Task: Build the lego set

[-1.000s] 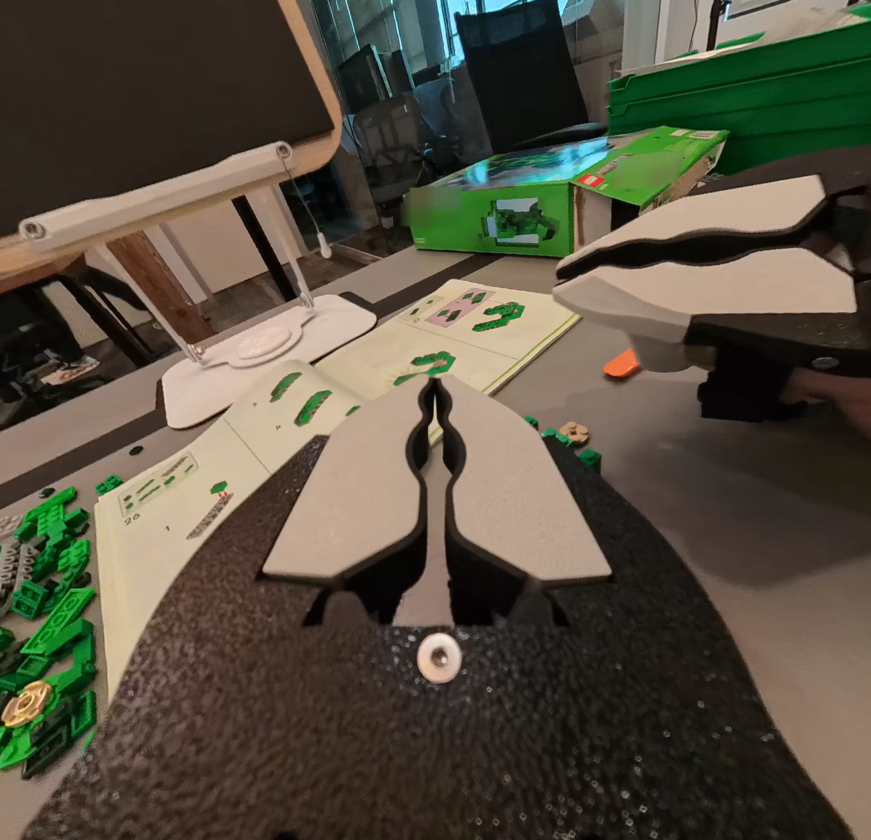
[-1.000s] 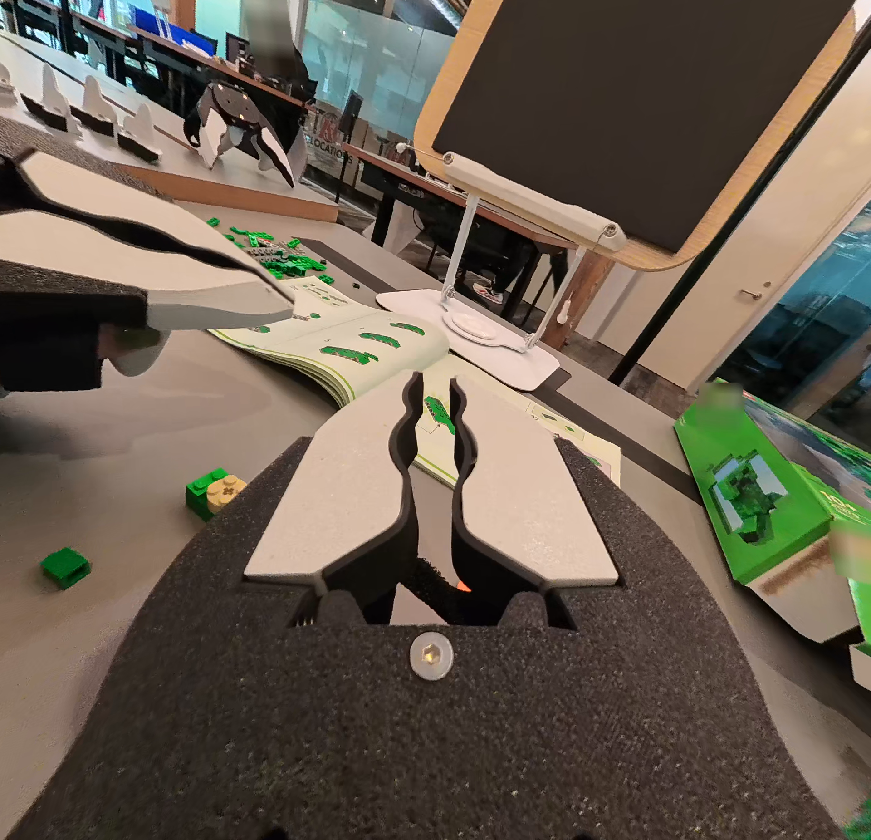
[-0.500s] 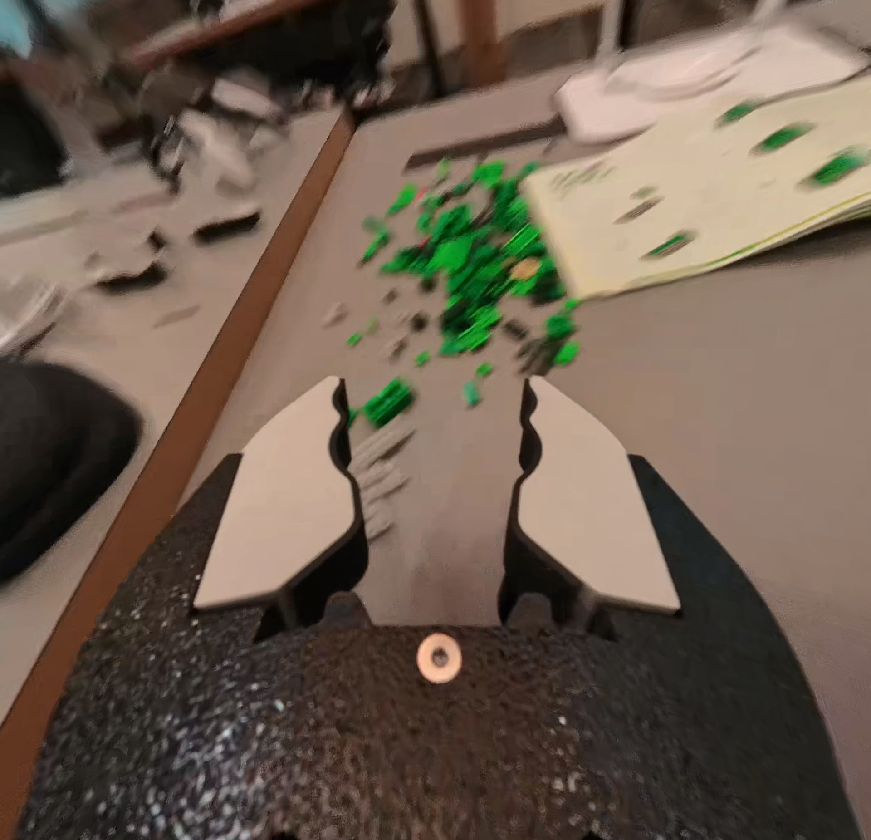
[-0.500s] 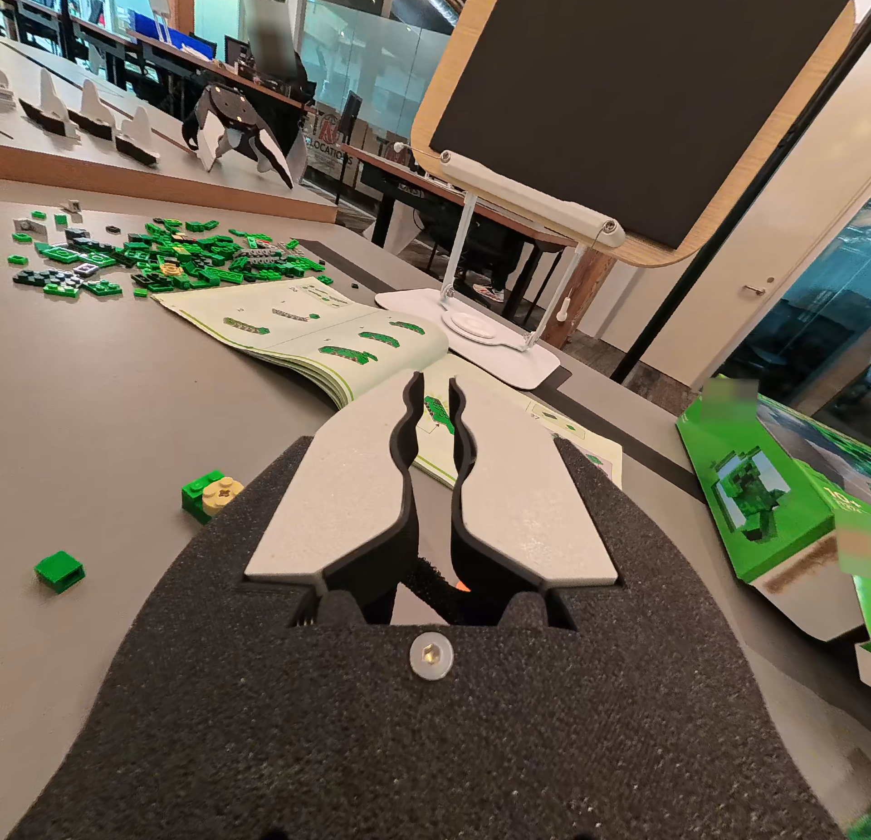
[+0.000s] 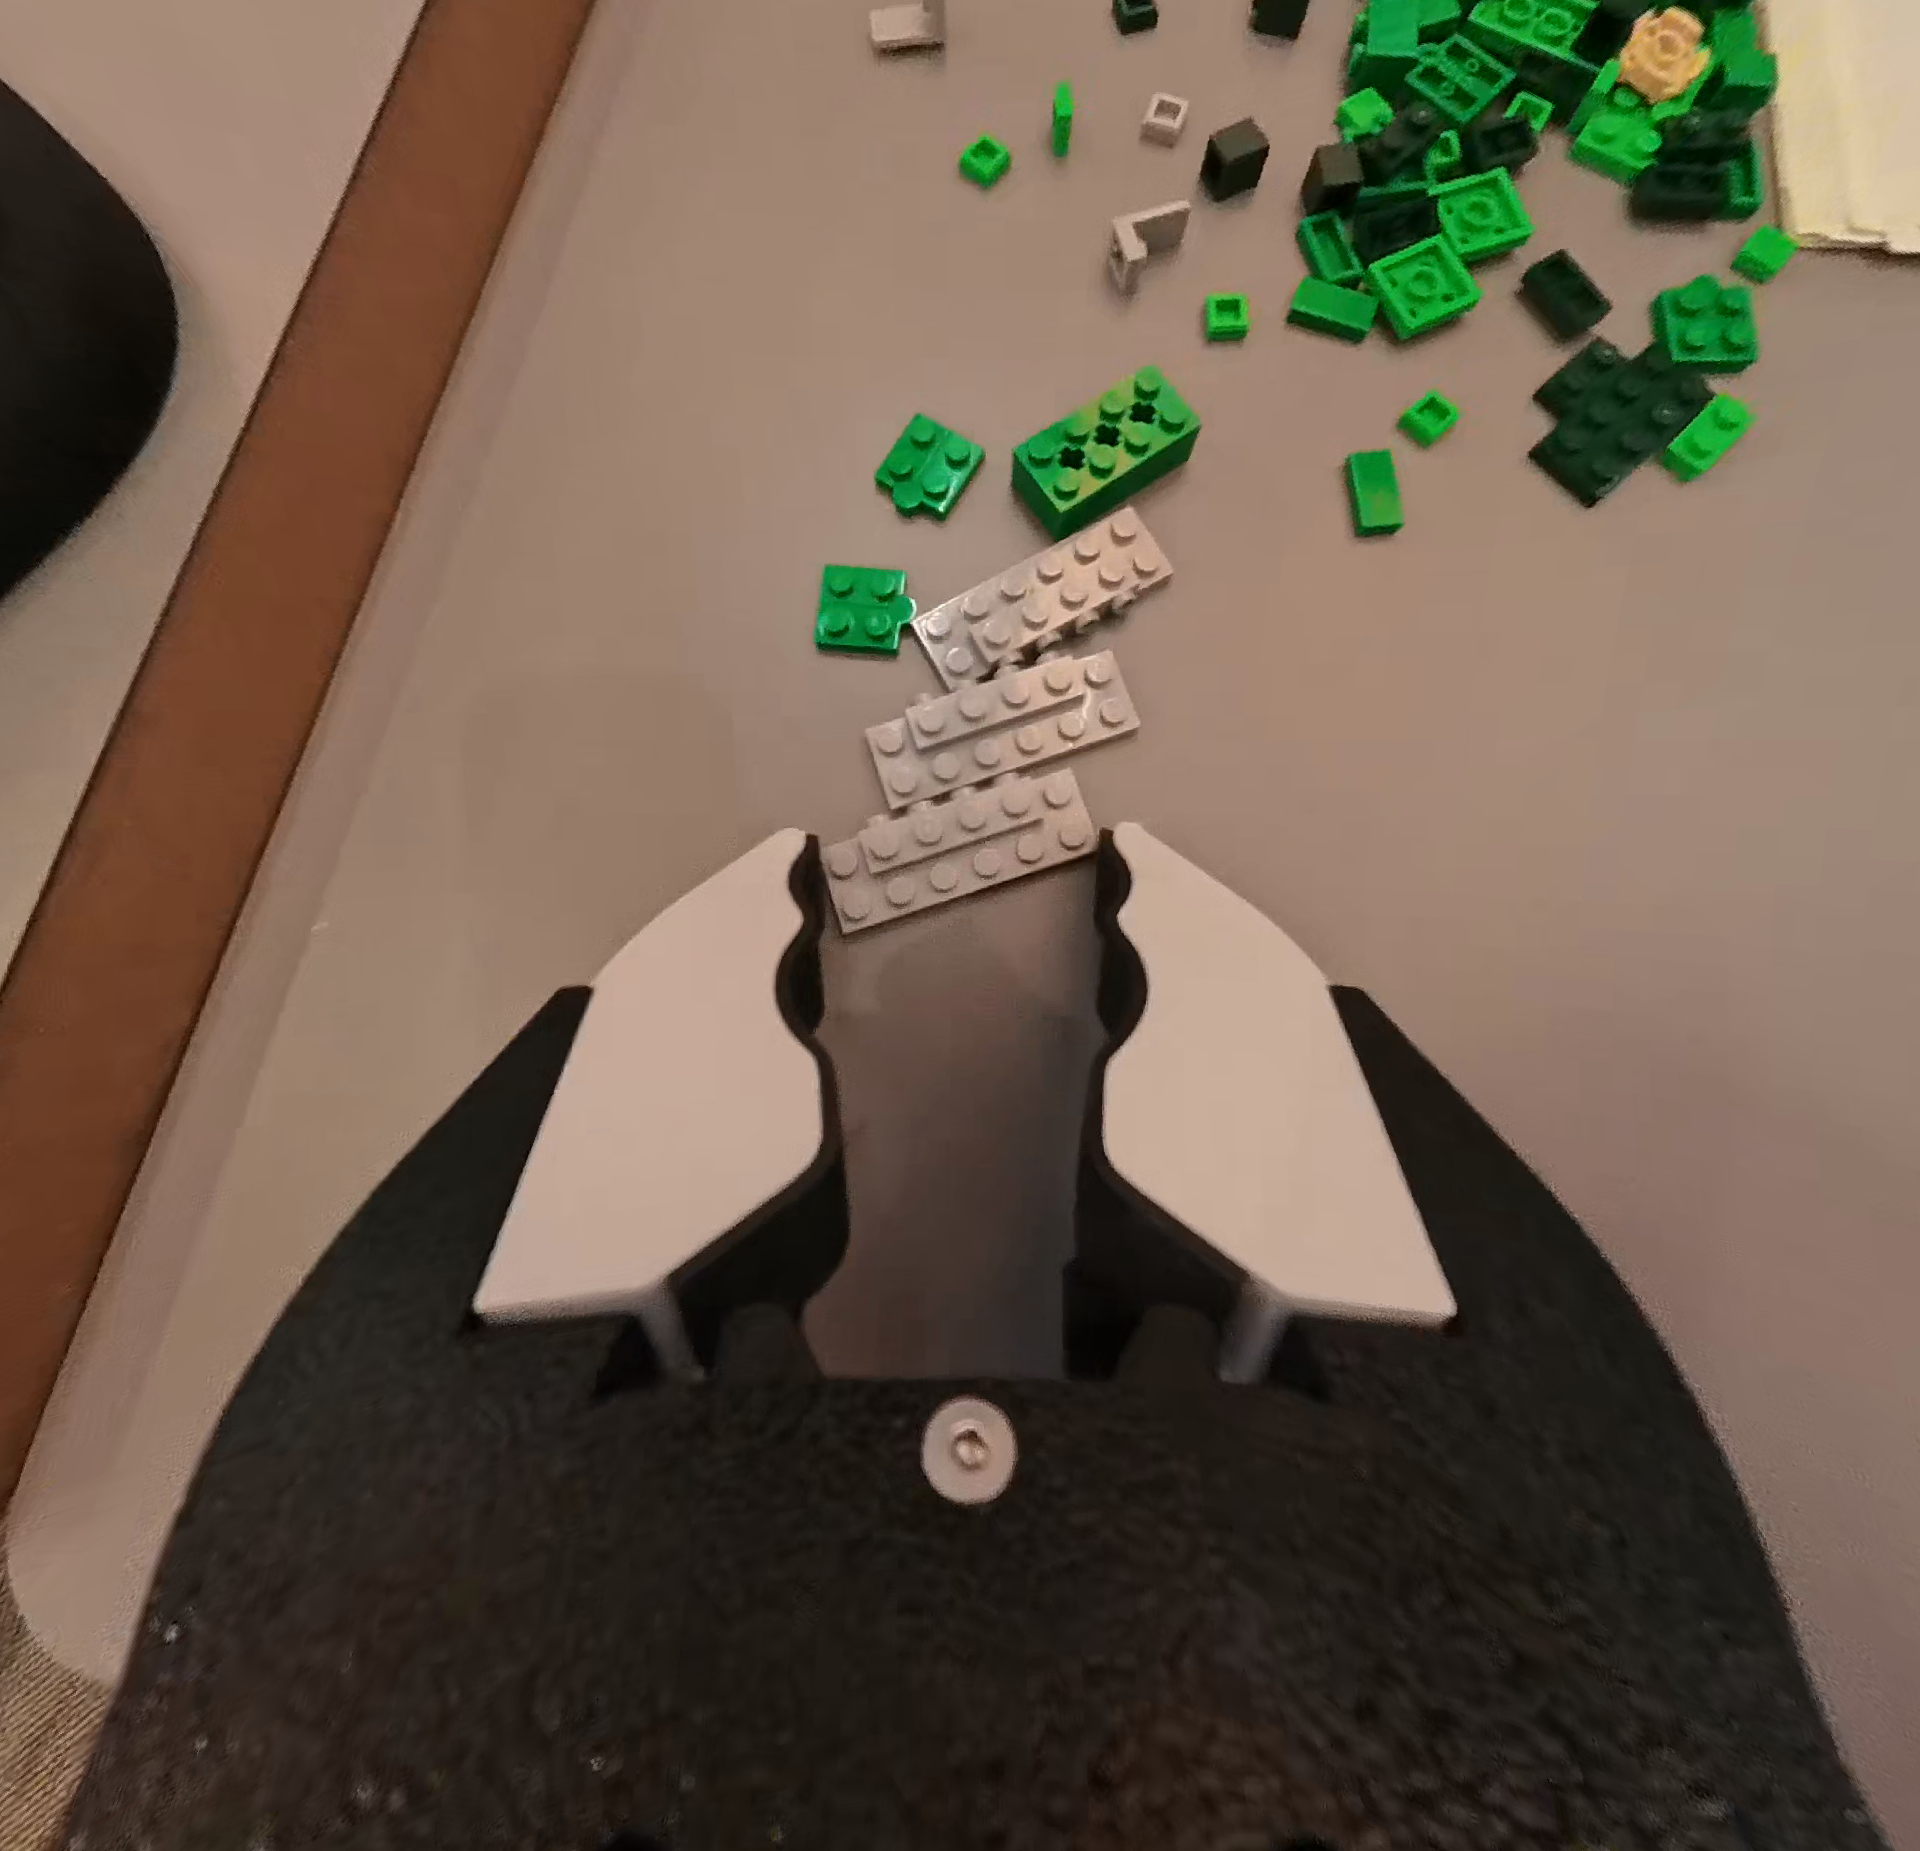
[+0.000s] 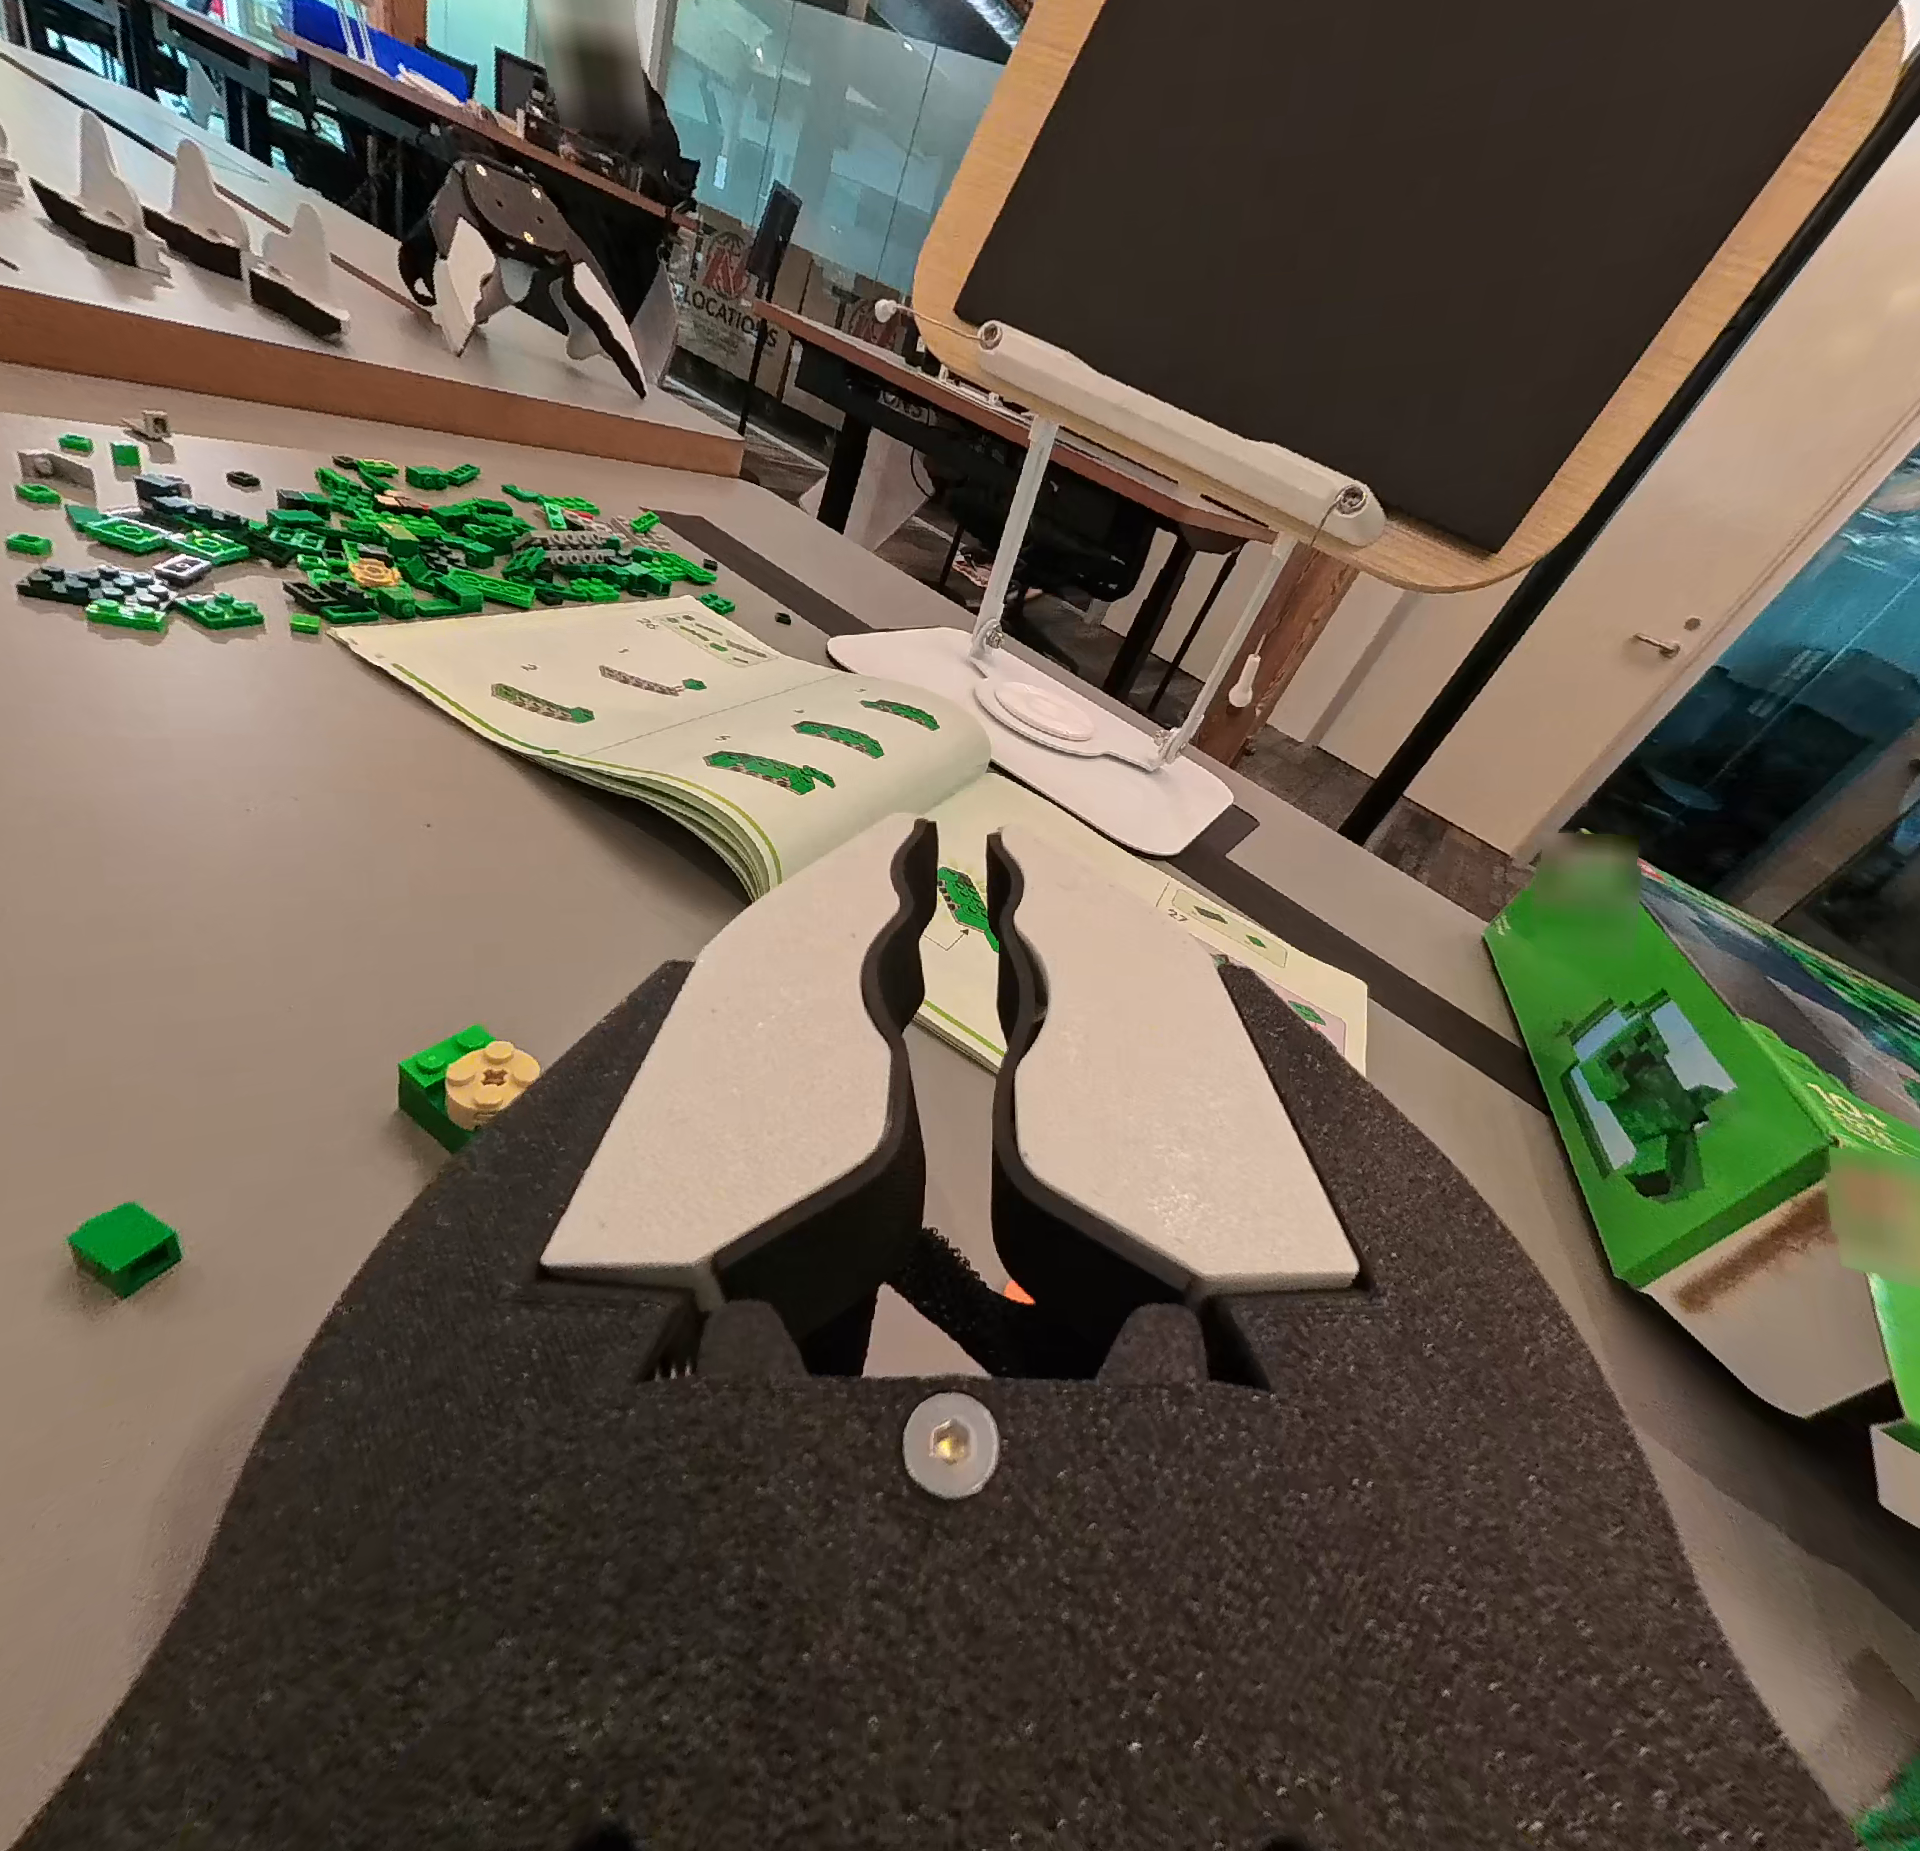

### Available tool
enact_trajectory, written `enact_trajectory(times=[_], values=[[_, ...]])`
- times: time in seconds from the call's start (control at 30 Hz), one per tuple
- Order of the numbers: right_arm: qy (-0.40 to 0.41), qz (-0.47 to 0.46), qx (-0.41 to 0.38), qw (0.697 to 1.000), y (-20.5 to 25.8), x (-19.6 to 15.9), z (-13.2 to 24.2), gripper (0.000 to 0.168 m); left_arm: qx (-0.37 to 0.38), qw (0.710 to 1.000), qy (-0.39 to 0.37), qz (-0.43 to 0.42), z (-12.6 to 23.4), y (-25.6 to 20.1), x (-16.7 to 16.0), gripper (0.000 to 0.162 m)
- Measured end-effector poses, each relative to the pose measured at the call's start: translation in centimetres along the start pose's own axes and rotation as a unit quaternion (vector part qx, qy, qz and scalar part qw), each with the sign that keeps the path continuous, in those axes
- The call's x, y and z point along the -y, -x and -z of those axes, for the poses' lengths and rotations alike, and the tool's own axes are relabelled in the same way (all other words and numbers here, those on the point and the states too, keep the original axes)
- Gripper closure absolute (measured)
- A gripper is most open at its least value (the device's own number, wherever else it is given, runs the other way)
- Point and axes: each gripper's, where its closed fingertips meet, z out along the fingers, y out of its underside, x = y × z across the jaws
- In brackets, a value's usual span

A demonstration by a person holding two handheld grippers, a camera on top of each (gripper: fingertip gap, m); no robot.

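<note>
Grey lego plates [image 5: 961, 859] lie in a row of three on the bench [image 5: 1455, 866], the nearest between the wide-spread fingers of our left gripper [image 5: 961, 845], apparently untouched. Beyond them we see a green brick [image 5: 1104, 447] and a loose green pile [image 5: 1538, 139]. Our right gripper [image 6: 953, 845], fingers narrow and empty, hangs before the instruction booklet [image 6: 665, 721].
</note>
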Motion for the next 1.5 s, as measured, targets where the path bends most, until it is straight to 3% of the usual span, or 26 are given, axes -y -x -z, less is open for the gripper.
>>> enact_trajectory(times=[0.27, 0.4, 0.53, 0.63, 0.73, 0.97, 1.13, 1.27, 1.5], values=[[0.000, -0.001, 0.000, 1.000, 0.0, 0.0, 0.0, 0.160, 0.001, 0.998, -0.035, -0.048, 1.5, -1.5, 0.7, 0.113], [0.001, 0.001, 0.000, 1.000, 0.0, 0.0, 0.0, 0.160, -0.124, 0.984, -0.080, -0.100, 2.8, -10.0, 2.7, 0.113], [-0.001, 0.001, 0.001, 1.000, 0.0, 0.0, 0.0, 0.160, -0.241, 0.949, -0.070, -0.193, 3.4, -18.6, 1.6, 0.112], [0.000, 0.001, 0.002, 1.000, 0.0, 0.0, 0.0, 0.160, -0.263, 0.934, -0.054, -0.234, 2.9, -21.7, 0.3, 0.112], [0.000, 0.003, 0.004, 1.000, 0.1, 0.0, 0.0, 0.160, -0.251, 0.938, -0.042, -0.236, 2.3, -22.3, -0.6, 0.112], [0.000, 0.001, 0.004, 1.000, 0.1, 0.0, 0.0, 0.160, -0.243, 0.941, -0.052, -0.227, 2.6, -22.0, -0.8, 0.081], [0.001, 0.002, 0.004, 1.000, 0.1, -0.1, -0.1, 0.160, -0.198, 0.951, -0.119, -0.203, 4.1, -17.2, 1.7, 0.095], [0.003, 0.003, 0.004, 1.000, 0.1, -0.1, -0.1, 0.160, -0.166, 0.967, -0.111, -0.157, 3.2, -12.4, 2.1, 0.101], [0.005, 0.005, 0.005, 1.000, 0.1, -0.2, -0.1, 0.161, -0.188, 0.967, -0.121, -0.120, 1.4, -11.6, 3.1, 0.118]])
